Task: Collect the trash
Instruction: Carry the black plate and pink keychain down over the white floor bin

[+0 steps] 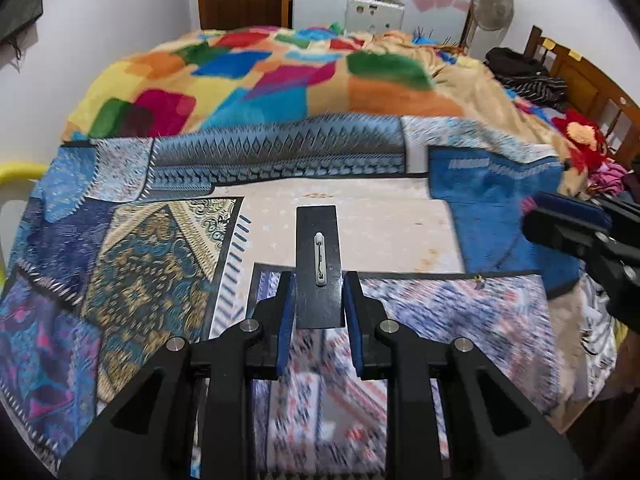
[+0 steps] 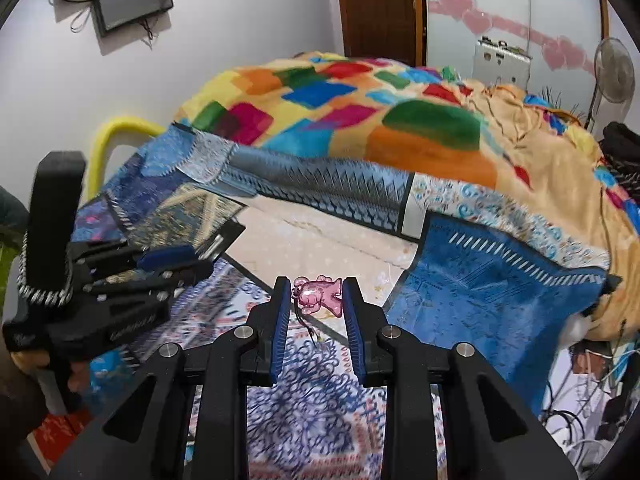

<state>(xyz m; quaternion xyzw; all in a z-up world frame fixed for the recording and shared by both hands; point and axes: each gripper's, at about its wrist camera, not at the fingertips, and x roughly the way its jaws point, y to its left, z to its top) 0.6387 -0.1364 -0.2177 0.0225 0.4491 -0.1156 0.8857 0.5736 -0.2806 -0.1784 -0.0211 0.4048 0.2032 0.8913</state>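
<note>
My left gripper is shut on a flat black card with a small white clip on it, held above the patterned bedspread. It also shows at the left of the right wrist view, card sticking out toward the bed. My right gripper is shut on a small pink translucent charm with a thin dark cord hanging below it. The right gripper shows at the right edge of the left wrist view.
A bed with a bright multicoloured blanket lies ahead, a blue cloth at its right. Dark clothes and a wooden headboard are at far right. A standing fan, door and yellow chair stand around.
</note>
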